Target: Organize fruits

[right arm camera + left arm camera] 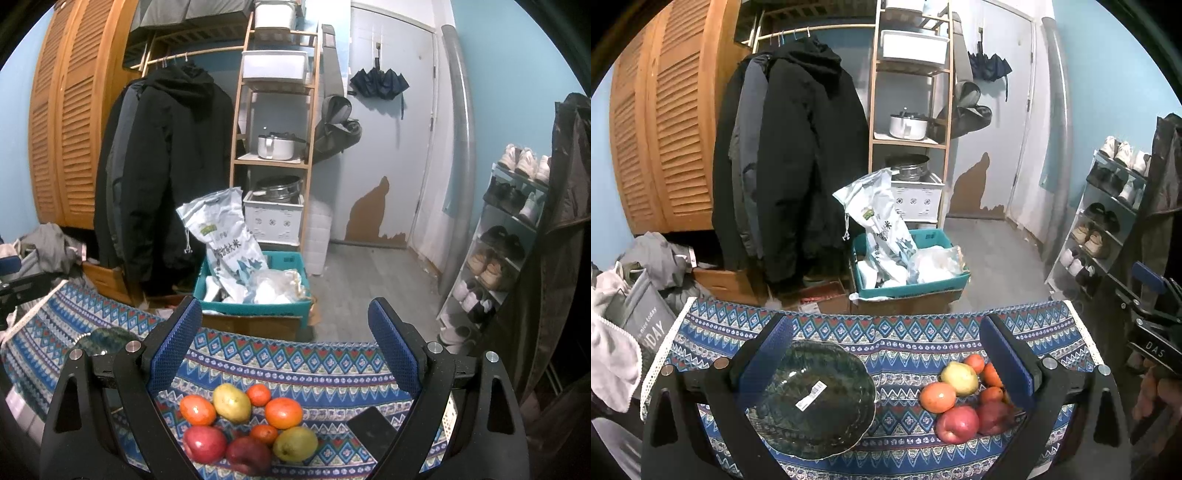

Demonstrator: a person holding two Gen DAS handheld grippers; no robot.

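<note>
Gaping wide and empty, left tongs (886,363) and right tongs (286,350) overlook a barcode-stickered bowl (812,398) and fruits (249,428).

walls: pale blue (491,92) | louvred wooden wardrobe (70,122) | floor: grey (369,280) | shoe rack (498,240)

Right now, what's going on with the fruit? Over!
Both grippers, left and right, open, holding nothing. Fruit pile loose on the tablecloth, glass bowl empty. Dark phone lies beside the pile.
</note>
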